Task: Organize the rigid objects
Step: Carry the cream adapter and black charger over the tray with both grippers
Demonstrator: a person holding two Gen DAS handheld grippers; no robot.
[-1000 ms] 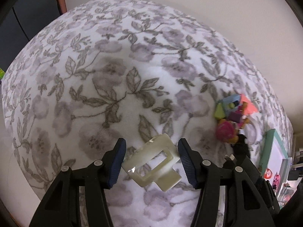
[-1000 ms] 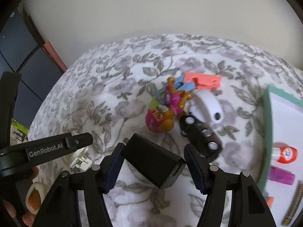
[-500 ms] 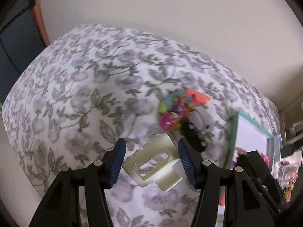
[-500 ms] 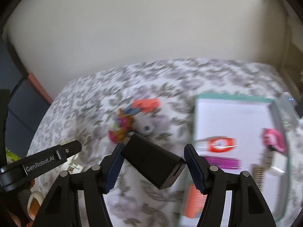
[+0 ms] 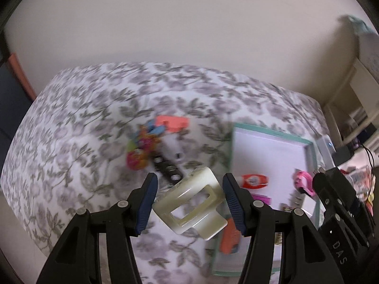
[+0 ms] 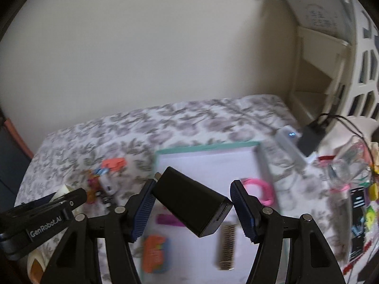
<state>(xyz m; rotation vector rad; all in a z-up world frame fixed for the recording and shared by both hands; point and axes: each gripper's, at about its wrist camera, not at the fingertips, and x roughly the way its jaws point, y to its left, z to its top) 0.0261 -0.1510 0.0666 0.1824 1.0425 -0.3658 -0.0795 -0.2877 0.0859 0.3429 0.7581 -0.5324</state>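
You are holding a cream hair clip [image 5: 189, 202] clamped in the left gripper [image 5: 189, 204] and a black charger [image 6: 193, 204] clamped in the right gripper [image 6: 193, 209], above the tray [image 6: 208, 147].

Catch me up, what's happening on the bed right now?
A person is tidying with two handheld grippers. The left gripper holds a cream hair claw clip, the right gripper a black charger block. Both hang above the teal-rimmed tray on the floral bedspread. A toy pile lies loose on the bedspread beside the tray.

Bare tray [image 6: 206, 165] middle, cluttered edges
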